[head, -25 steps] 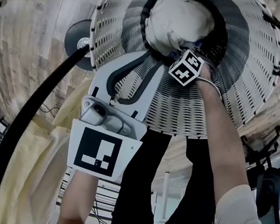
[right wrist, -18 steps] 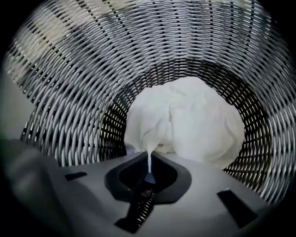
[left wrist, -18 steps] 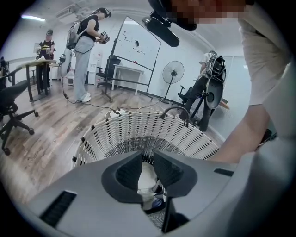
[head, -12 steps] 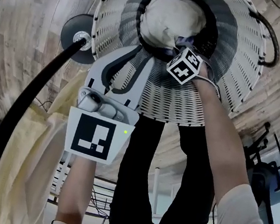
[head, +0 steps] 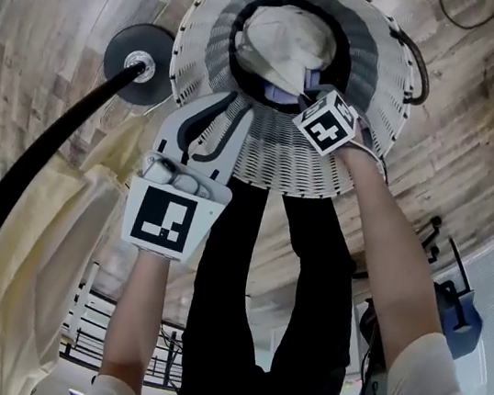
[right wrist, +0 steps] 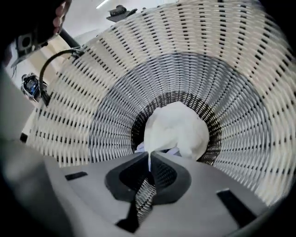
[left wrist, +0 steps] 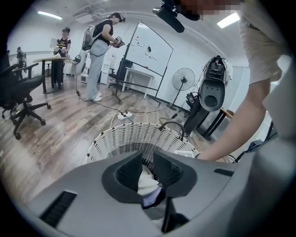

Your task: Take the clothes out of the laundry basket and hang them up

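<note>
A white wicker laundry basket [head: 372,54] stands on the wooden floor. A bunched white garment [head: 285,45] lies at its bottom, with a bit of lilac cloth under it. My right gripper [head: 306,92] reaches down into the basket. Its jaws have just been closing and are shut on a pulled-up fold of the white garment [right wrist: 178,129], pinched at the right gripper's [right wrist: 149,161] tips. My left gripper [head: 231,120] hovers over the basket's near rim. In its own view the left gripper [left wrist: 148,167] is open with nothing between the jaws; the basket [left wrist: 120,136] lies below.
A black curved pole rises from a round base [head: 139,59] left of the basket. Pale yellow cloth [head: 44,244] hangs at the left. A dark handle [head: 415,65] sits on the basket's right rim. An office chair [left wrist: 23,92], a fan [left wrist: 183,79] and other people stand farther off.
Both grippers have risen, so the basket looks smaller. The right gripper has lifted from the basket bottom, drawing a fold of the white garment up with it.
</note>
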The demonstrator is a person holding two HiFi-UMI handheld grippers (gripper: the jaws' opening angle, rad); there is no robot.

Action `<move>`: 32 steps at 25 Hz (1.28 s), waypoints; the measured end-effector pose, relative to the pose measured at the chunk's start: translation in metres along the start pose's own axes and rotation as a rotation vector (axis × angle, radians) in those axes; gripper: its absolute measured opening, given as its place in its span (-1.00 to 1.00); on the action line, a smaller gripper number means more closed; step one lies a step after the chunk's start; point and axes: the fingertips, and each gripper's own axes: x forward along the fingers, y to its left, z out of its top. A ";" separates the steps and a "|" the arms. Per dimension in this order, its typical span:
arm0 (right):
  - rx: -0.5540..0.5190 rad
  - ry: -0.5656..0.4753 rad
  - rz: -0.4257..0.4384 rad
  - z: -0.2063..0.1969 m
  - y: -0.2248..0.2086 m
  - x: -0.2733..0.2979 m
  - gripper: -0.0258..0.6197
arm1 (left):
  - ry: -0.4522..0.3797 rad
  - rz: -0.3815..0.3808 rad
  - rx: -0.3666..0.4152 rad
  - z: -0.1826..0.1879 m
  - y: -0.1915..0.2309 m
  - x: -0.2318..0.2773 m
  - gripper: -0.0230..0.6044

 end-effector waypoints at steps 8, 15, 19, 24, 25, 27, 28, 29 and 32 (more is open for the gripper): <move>0.079 -0.093 0.017 0.031 0.008 -0.074 -0.87 | -0.038 0.024 -0.030 0.021 -0.018 -0.022 -0.66; 0.131 -0.210 0.018 0.043 0.020 -0.132 -0.87 | -0.077 0.047 -0.048 0.036 -0.034 -0.053 -0.67; 0.134 -0.249 0.028 0.049 0.030 -0.174 -0.87 | -0.081 0.059 -0.057 0.045 -0.048 -0.073 -0.67; 0.103 -0.289 0.030 0.054 0.050 -0.224 -0.87 | -0.066 0.068 -0.060 0.045 -0.069 -0.103 -0.67; 0.100 -0.299 0.030 0.056 0.053 -0.234 -0.87 | -0.062 0.071 -0.060 0.046 -0.072 -0.107 -0.67; 0.093 -0.323 0.029 0.064 0.058 -0.255 -0.87 | -0.057 0.077 -0.058 0.049 -0.076 -0.116 -0.67; 0.089 -0.338 0.029 0.070 0.060 -0.266 -0.87 | -0.056 0.079 -0.056 0.052 -0.077 -0.119 -0.67; 0.085 -0.353 0.030 0.076 0.063 -0.277 -0.87 | -0.055 0.082 -0.055 0.055 -0.077 -0.123 -0.67; 0.060 -0.388 0.026 0.091 0.075 -0.309 -0.87 | -0.063 0.085 -0.055 0.067 -0.080 -0.134 -0.67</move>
